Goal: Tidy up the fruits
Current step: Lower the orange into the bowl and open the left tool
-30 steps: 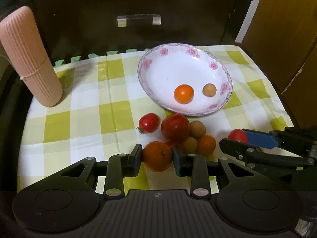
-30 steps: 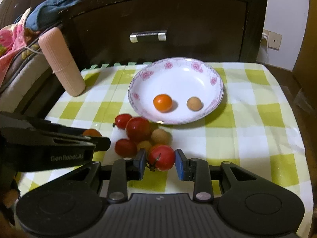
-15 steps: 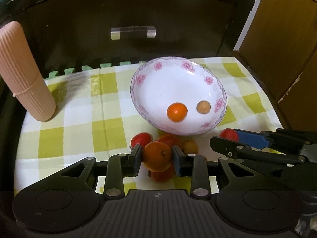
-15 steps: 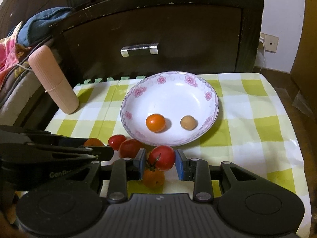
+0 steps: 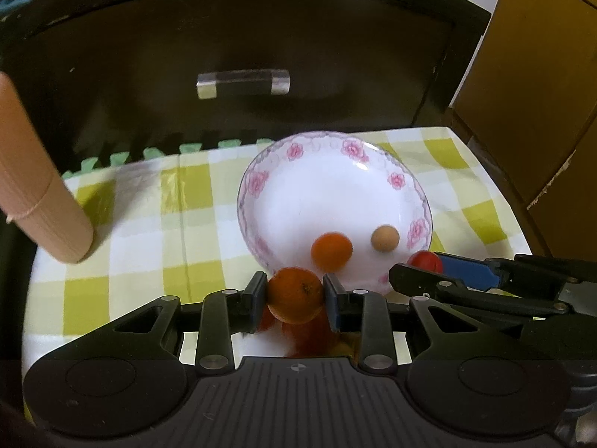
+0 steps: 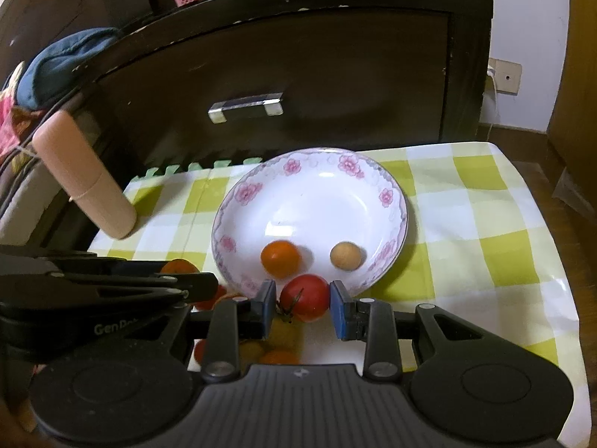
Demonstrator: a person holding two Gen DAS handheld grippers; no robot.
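A dark wooden cabinet [image 6: 298,86] with a clear bar handle [image 6: 246,106] stands behind the round white porcelain plate [image 6: 317,186] rimmed with pink flowers, which serves as the landmark here. Under the plate lies a yellow-green and white checked tablecloth [image 6: 466,216]. To the plate's left, by the cloth's edge, a ribbed pale-pink cylinder [image 6: 84,179] leans, tilted.

The left gripper [image 5: 295,296] hangs at the plate's near rim, its pads clamped on both sides of a dimpled orange mandarin [image 5: 295,295]. The right gripper [image 6: 303,302] hangs at the same near rim, a little to the right, with a glossy red tomato [image 6: 306,297] with a dark stem between its blue pads; the right pad touches it, and the left pad appears just against the stem side.

Inside the plate, near its front edge, sit a small smooth orange fruit [image 6: 280,257] and, to the right of it and apart, a small tan round fruit [image 6: 345,255].

In front of the plate, beneath the grippers, a few more red and orange fruits [image 6: 276,354] lie on the cloth, mostly hidden and blurred.
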